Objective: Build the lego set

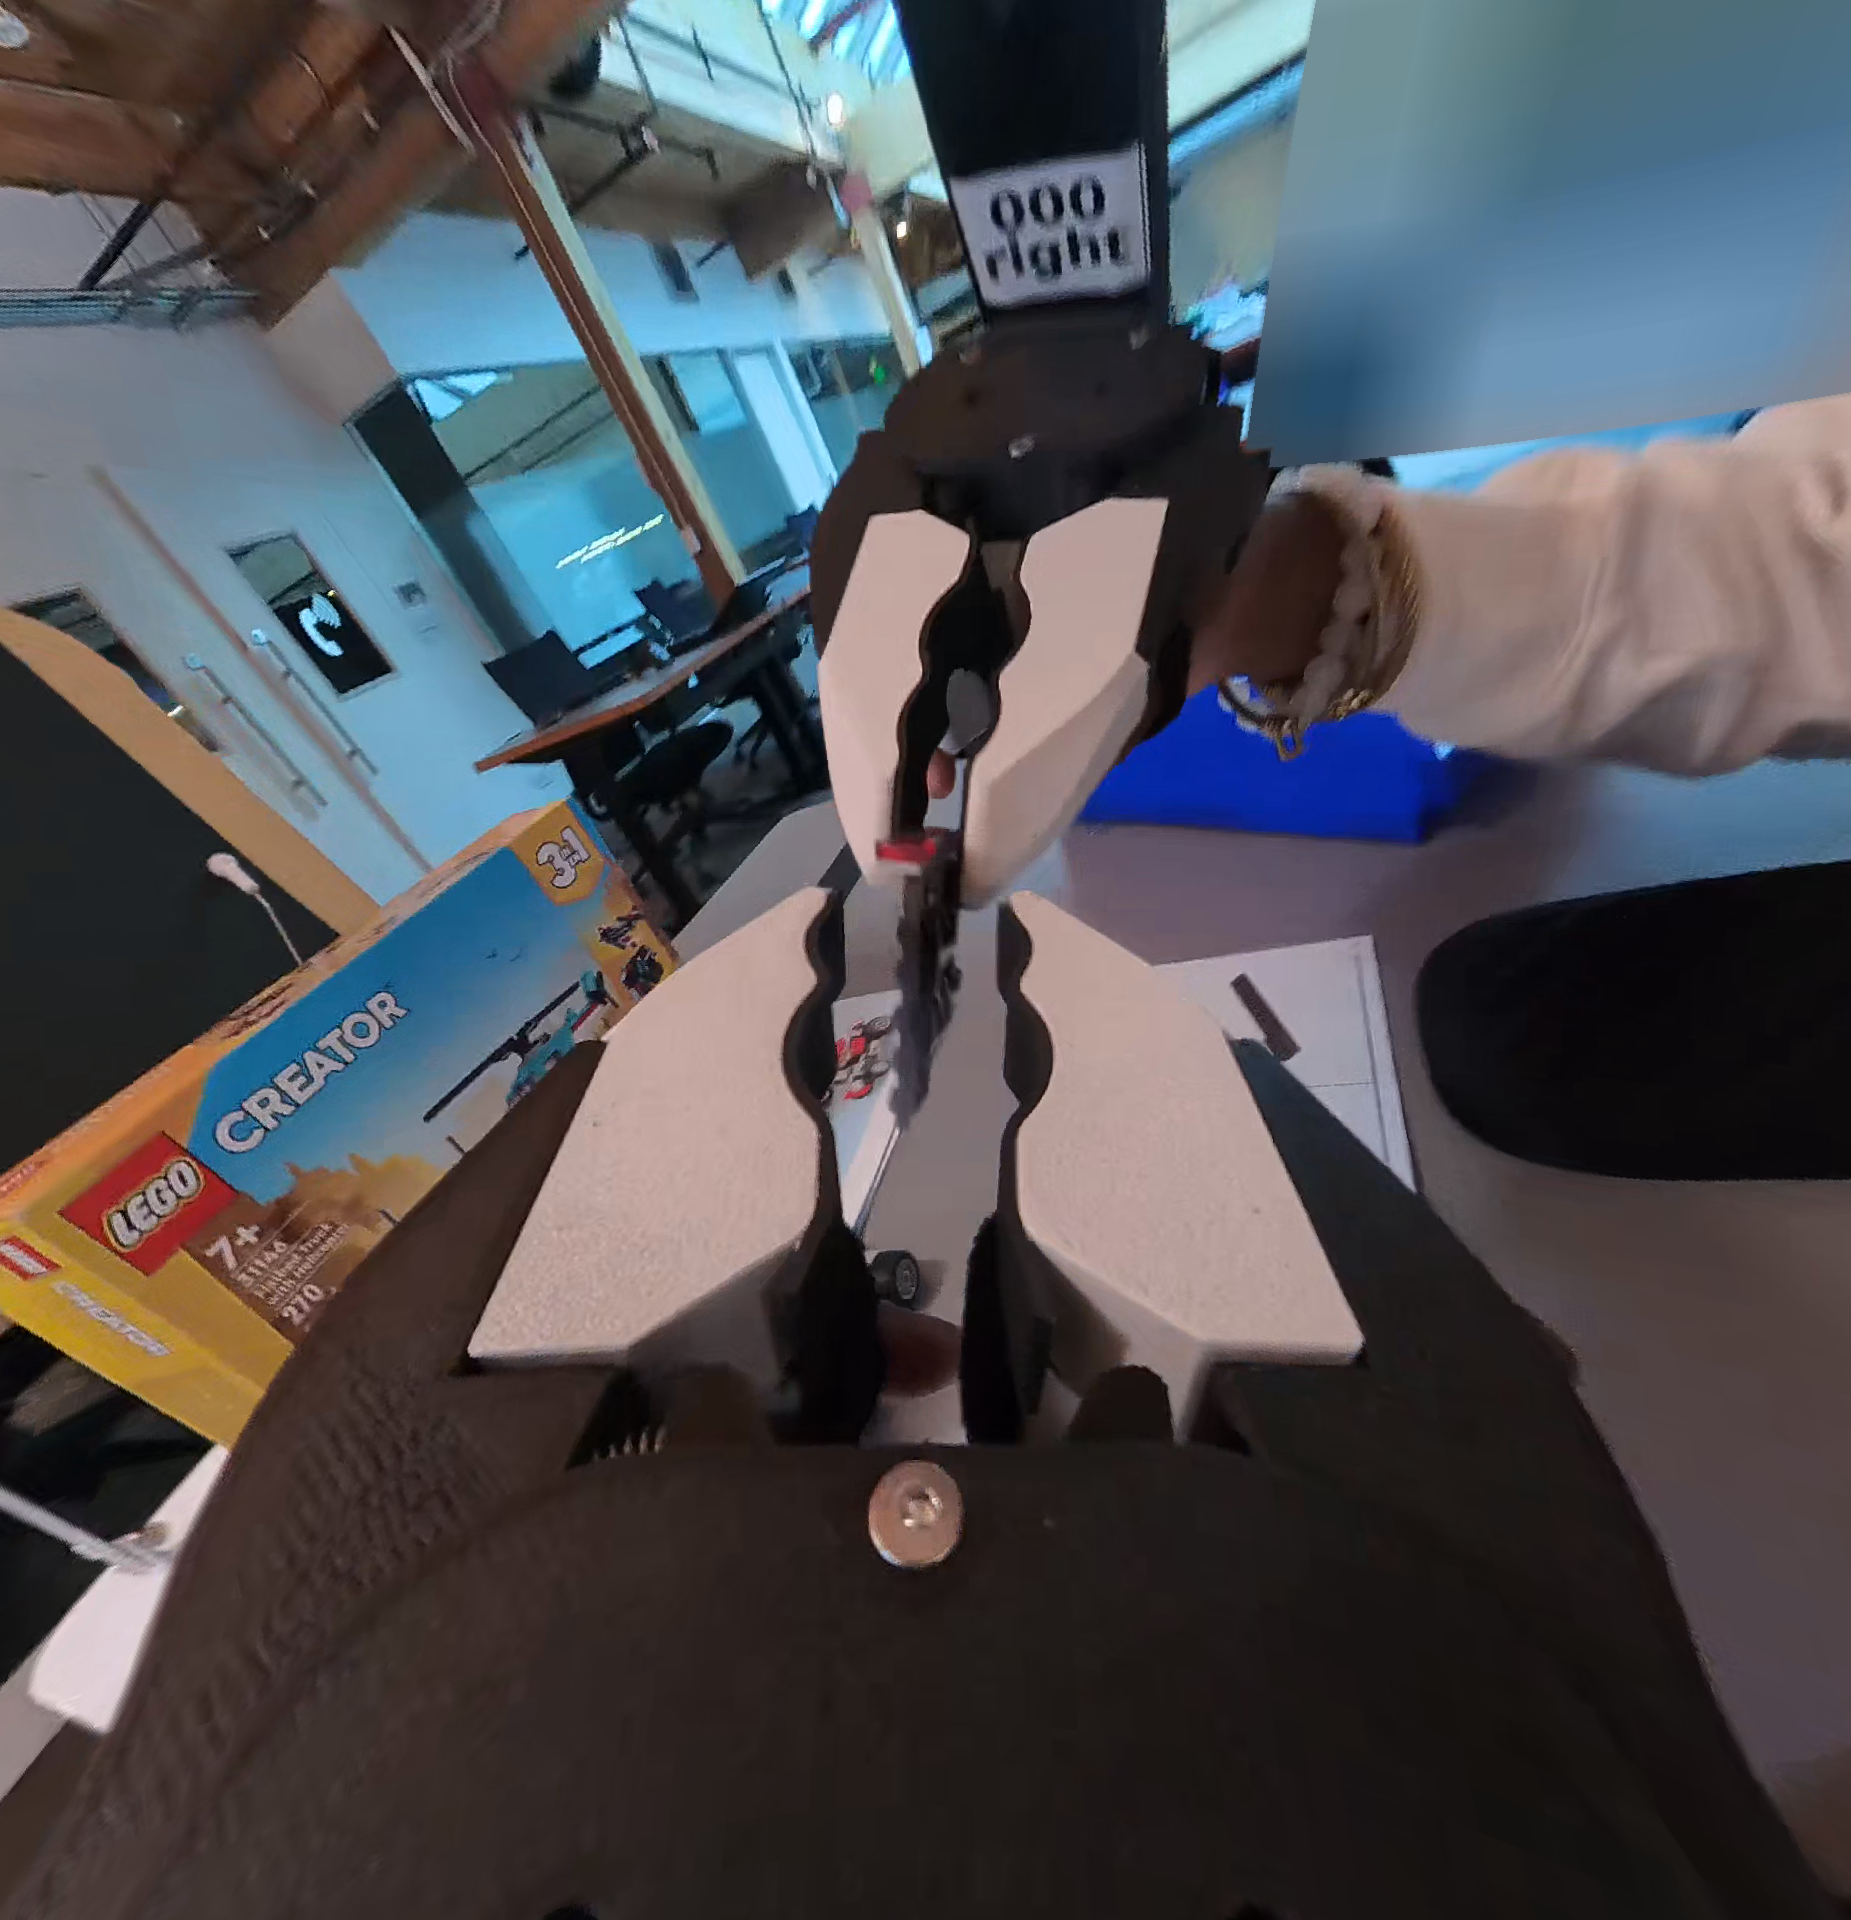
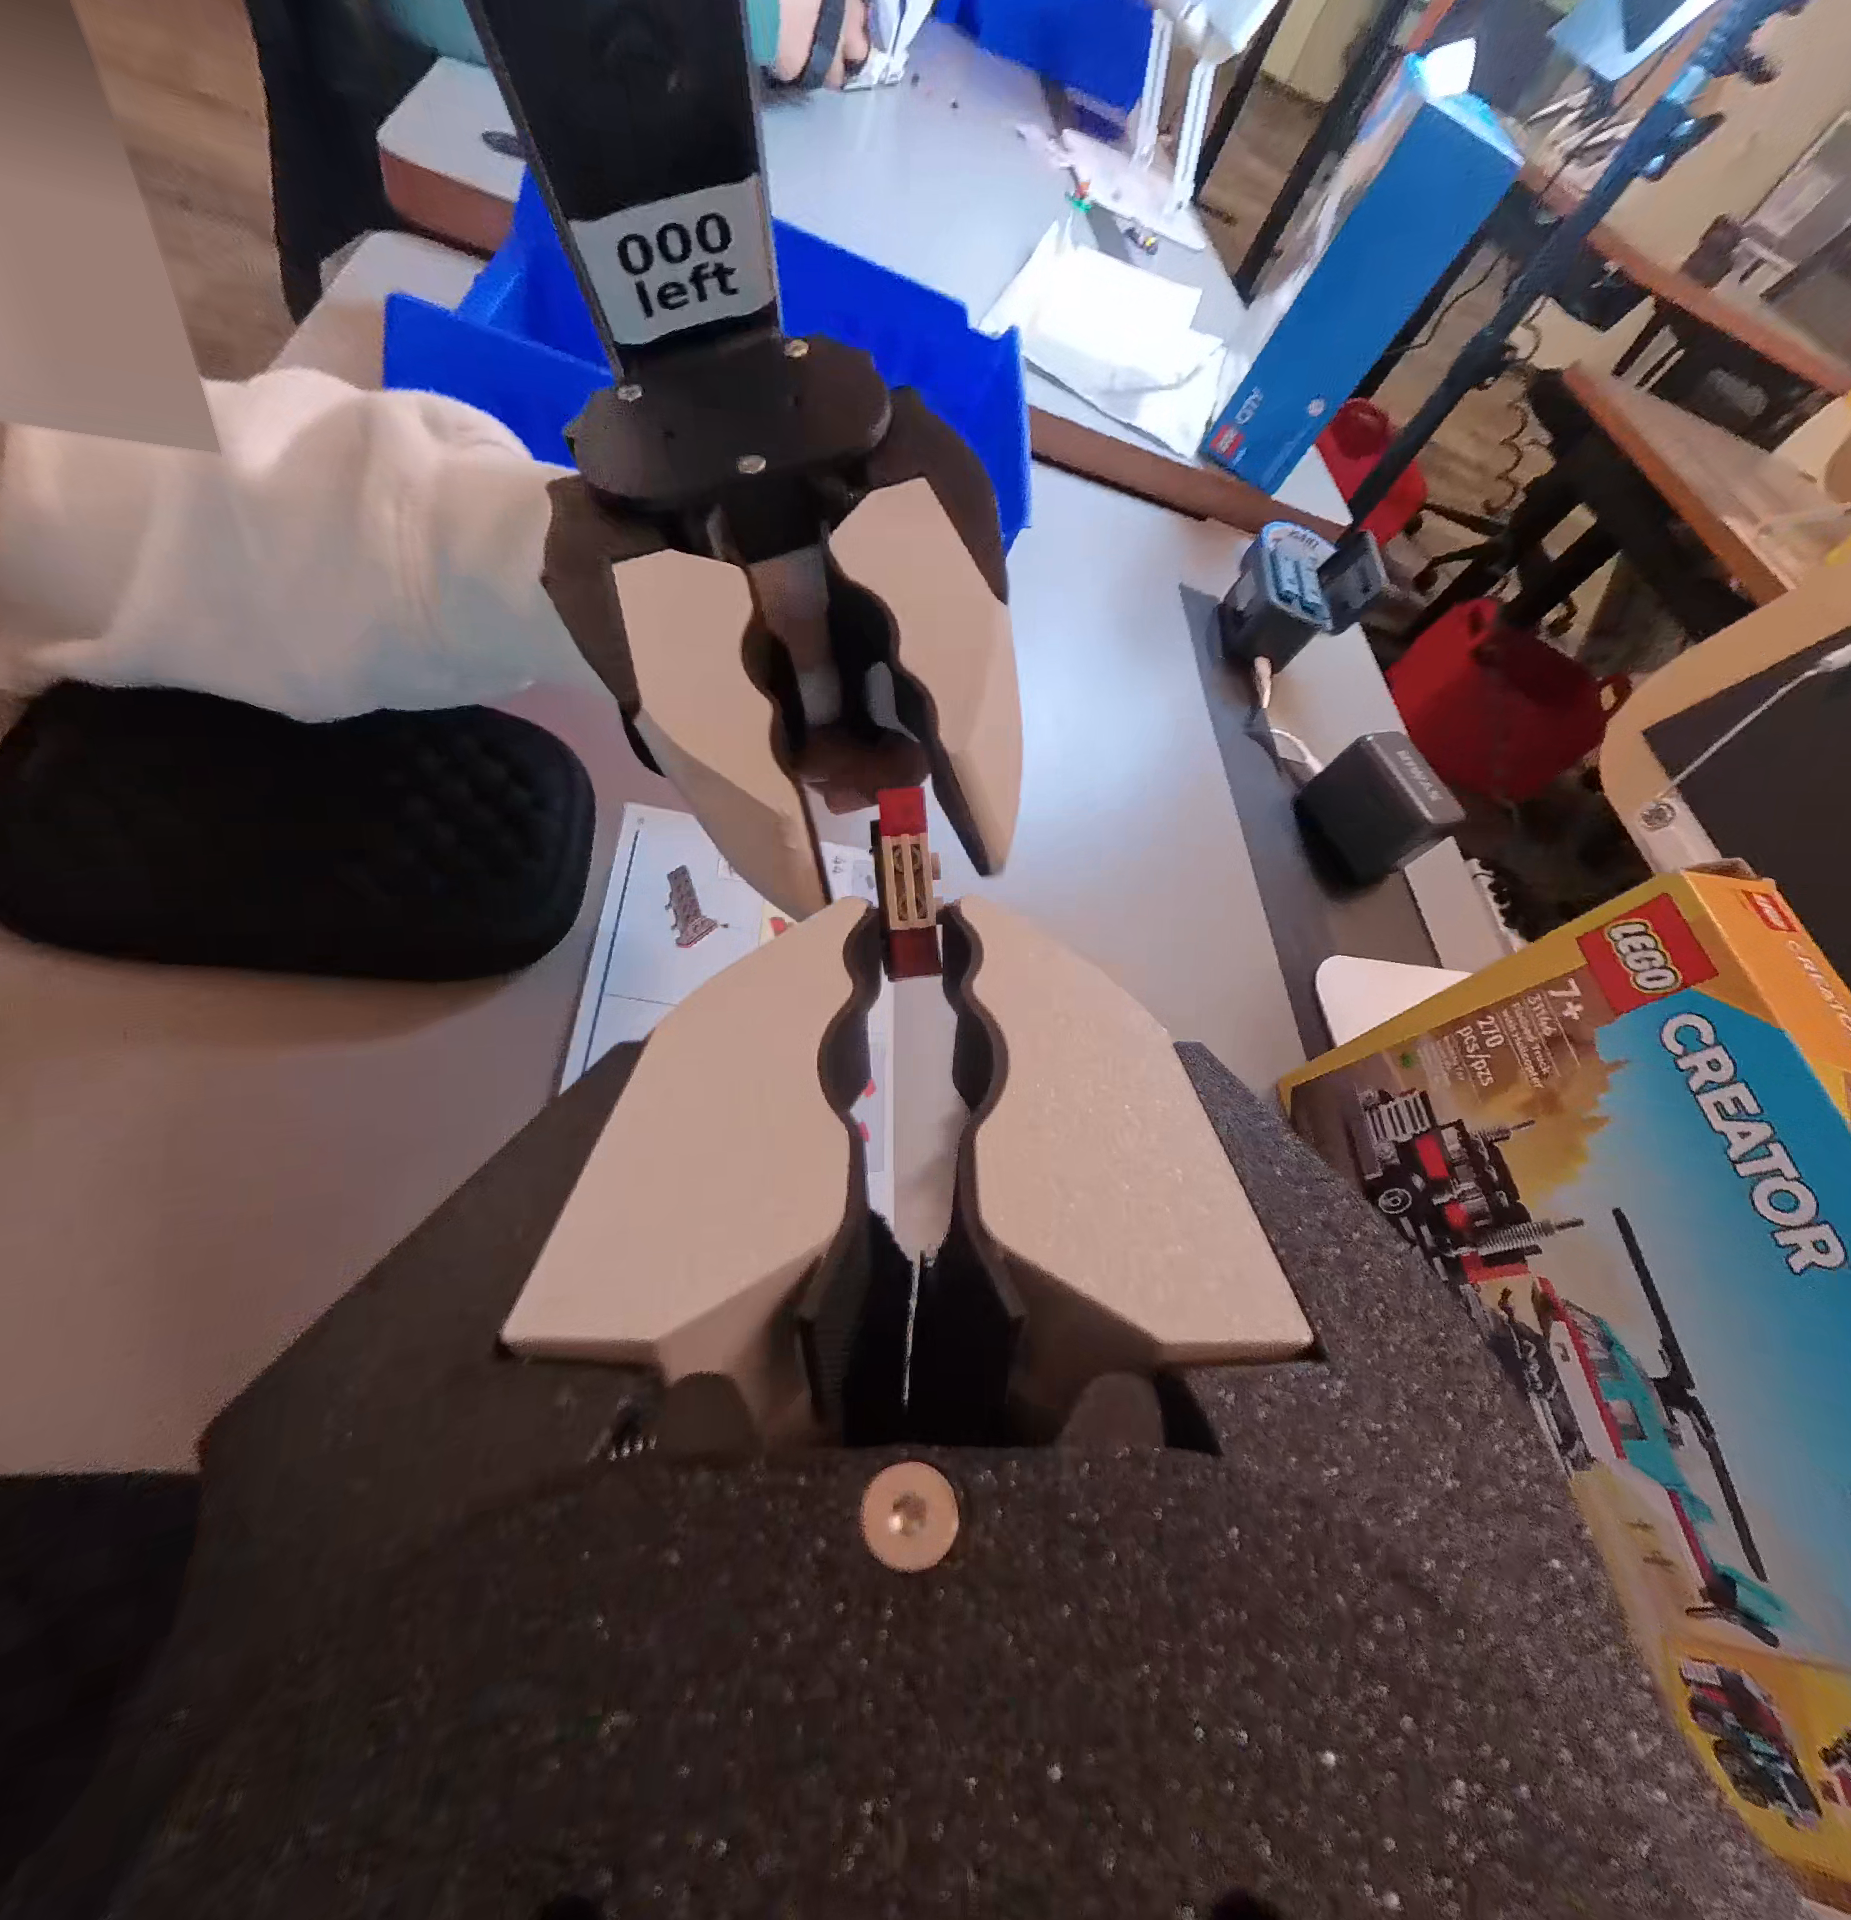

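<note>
Grey table [image 2: 1108, 644], blue bin [image 2: 464, 343], lego box [image 2: 1669, 1195], open office

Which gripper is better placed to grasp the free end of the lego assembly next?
Probably left: the left gripper is open around the lego assembly, whose other end the right gripper is shut on.

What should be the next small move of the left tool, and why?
Probably close the left tool gently on the free end of the small lego assembly. The right tool grips its other end, and the assembly reaches between the open left fingers without touching them.
</note>
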`<state>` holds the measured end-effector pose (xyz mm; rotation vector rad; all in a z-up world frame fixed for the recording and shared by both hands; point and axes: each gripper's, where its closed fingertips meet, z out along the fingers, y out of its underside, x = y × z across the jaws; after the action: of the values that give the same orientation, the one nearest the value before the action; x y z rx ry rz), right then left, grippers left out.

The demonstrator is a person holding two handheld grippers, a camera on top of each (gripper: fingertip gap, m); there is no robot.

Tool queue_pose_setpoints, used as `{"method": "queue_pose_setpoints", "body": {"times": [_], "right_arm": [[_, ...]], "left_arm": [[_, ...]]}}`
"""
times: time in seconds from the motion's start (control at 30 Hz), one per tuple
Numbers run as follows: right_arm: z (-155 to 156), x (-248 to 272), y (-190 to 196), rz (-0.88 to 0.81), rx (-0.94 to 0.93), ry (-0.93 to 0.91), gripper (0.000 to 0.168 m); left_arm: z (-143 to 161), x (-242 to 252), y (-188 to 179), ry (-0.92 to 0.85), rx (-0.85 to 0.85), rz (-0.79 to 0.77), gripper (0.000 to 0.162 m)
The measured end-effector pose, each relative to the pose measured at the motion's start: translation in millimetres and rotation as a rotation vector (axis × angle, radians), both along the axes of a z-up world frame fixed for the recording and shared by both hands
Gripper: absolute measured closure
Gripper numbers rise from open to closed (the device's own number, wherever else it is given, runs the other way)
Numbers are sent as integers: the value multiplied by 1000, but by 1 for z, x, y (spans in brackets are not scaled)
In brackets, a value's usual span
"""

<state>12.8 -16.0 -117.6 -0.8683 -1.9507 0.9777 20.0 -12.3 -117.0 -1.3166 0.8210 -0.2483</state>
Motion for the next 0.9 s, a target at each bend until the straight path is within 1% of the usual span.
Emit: {"method": "queue_pose_setpoints", "body": {"times": [0.07,0.13,0.2,0.27,0.3,0.4,0.47,0.53,0.63,0.7,0.77,0.9], "right_arm": [[0,0,0,-5,28,-16,157],[2,2,-2,5,40,-20,157],[5,3,-6,18,52,-24,157],[13,5,-11,44,76,18,156],[22,6,-16,60,58,69,155],[45,11,-27,112,-66,210,145],[55,12,-31,136,-141,297,141],[63,12,-37,161,-220,371,142],[71,6,-43,155,-308,432,144],[72,2,-45,144,-313,446,149],[68,-3,-46,131,-306,423,151],[66,-6,-42,115,-336,417,157]], "left_arm": [[-1,4,1,22,-13,-6,141],[-1,5,0,9,-21,-22,144],[2,7,-4,-27,-19,-54,145],[8,6,-10,-101,-10,-97,150],[15,5,-14,-165,9,-128,152],[37,0,-29,-356,67,-239,152],[47,-2,-37,-434,103,-289,152],[55,-3,-42,-499,119,-333,152],[61,-4,-45,-550,138,-348,152],[63,-4,-45,-578,135,-351,152],[63,-6,-43,-601,131,-344,153],[59,-4,-39,-605,110,-331,153]]}}
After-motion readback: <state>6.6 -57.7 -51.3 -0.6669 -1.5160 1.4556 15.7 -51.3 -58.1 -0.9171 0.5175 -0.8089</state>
